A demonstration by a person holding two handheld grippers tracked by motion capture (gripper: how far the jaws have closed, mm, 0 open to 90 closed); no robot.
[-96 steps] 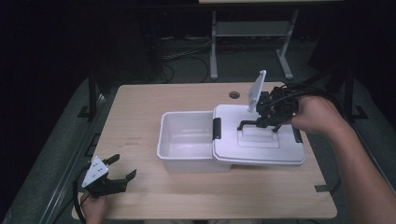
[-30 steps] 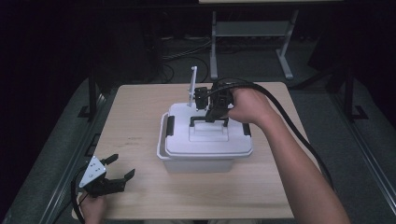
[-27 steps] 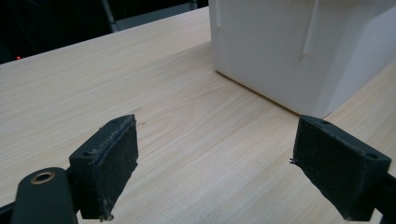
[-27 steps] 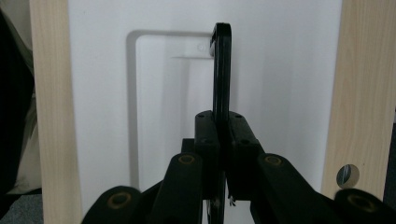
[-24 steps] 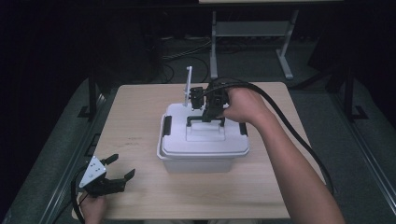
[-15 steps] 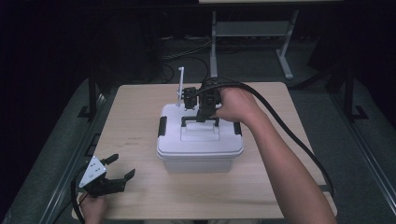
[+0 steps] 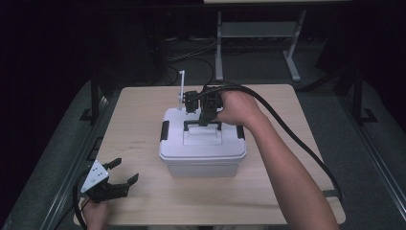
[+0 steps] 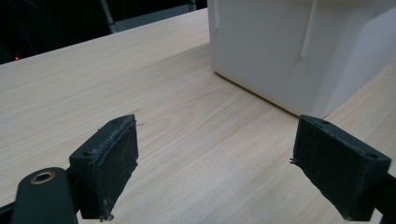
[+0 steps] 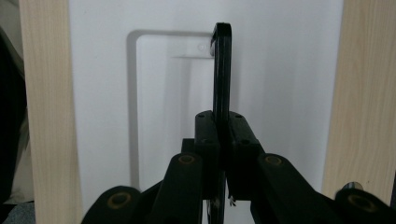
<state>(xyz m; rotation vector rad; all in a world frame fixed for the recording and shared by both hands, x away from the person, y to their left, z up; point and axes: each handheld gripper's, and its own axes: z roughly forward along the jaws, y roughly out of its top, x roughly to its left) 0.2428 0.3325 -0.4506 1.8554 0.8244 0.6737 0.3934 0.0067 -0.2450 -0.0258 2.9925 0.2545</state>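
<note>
White lidded box (image 7: 202,146) at middle of desk (image 7: 143,120), lid (image 7: 203,139) seated on top, black handle (image 9: 221,70) raised upright and pinched between closed jaws of right gripper (image 7: 205,115), directly above lid's far edge. Left gripper (image 7: 112,184) near desk's front left corner, well apart from box, jaws spread wide over bare wood, holding nothing; box's white wall (image 8: 299,46) ahead of it in left gripper view.

place: probably lab | cues: dark room, floor cables (image 7: 191,60), metal stand (image 7: 256,36)
</note>
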